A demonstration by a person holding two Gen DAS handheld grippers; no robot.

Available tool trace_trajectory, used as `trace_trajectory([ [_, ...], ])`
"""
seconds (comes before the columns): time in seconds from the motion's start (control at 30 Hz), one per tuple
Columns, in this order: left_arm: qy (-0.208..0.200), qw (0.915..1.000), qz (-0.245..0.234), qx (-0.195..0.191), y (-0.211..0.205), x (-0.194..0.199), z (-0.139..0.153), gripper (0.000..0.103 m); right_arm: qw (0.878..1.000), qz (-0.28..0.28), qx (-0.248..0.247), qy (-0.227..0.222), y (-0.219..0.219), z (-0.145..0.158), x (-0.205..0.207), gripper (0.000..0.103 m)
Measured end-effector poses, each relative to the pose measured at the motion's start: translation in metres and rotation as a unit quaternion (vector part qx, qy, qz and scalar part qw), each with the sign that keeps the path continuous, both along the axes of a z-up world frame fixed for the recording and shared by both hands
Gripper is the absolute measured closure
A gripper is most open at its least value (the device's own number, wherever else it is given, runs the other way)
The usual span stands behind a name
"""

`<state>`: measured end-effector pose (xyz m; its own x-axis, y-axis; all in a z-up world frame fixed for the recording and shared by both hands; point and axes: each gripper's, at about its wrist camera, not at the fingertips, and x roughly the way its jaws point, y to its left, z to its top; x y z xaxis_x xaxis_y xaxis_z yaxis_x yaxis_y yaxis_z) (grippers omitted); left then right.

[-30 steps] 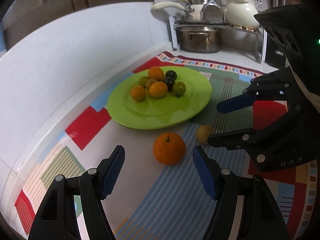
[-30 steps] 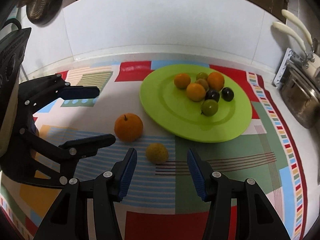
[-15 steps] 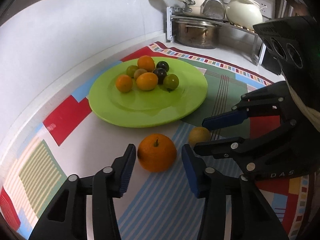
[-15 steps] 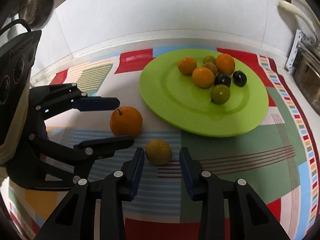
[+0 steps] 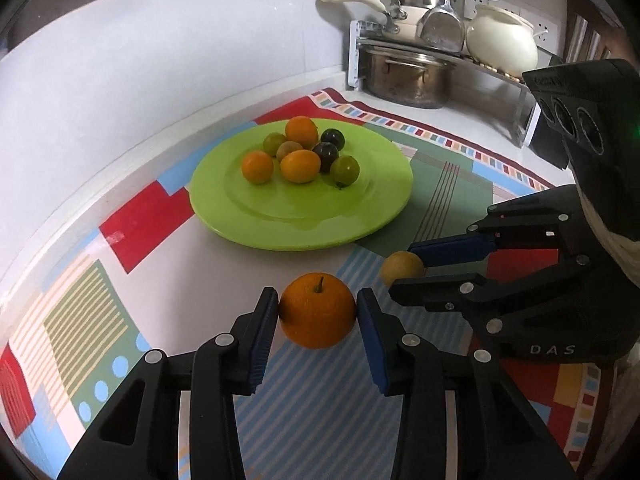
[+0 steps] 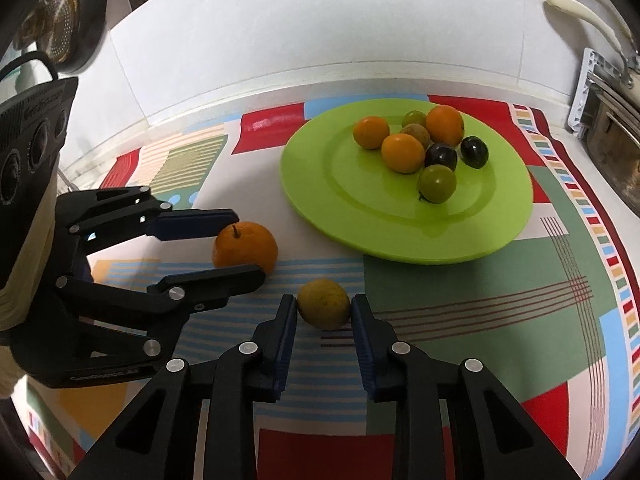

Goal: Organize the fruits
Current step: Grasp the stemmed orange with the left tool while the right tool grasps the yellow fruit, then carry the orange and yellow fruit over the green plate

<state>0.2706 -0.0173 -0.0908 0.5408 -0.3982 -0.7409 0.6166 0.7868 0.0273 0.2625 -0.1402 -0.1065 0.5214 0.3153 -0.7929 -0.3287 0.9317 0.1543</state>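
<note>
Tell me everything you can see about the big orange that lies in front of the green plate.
The orange is round, bright orange, with finely dimpled peel and a short dark stem pointing up. It is the largest fruit in view and looks whole. It sits on the patterned mat, off the plate, on the near side of its rim. It lies between the blue pads of the left tool, whose jaws are closing; both pads seem to touch its sides. A smaller yellow fruit lies beside it, apart.
</note>
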Motion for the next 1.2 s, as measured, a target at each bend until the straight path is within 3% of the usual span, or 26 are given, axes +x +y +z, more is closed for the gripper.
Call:
trace_trajectory([
  [0.33,-0.026,0.9993,0.023,-0.010,0.000,-0.017,0.023,0.063,1.000,-0.013,0.004,-0.027,-0.008,0.024,-0.018,0.074],
  [1.2,-0.039,0.9921,0.106,-0.054,-0.004,-0.037,0.065,0.065,0.995,-0.043,0.016,-0.093,-0.032,0.073,-0.044,0.074],
])
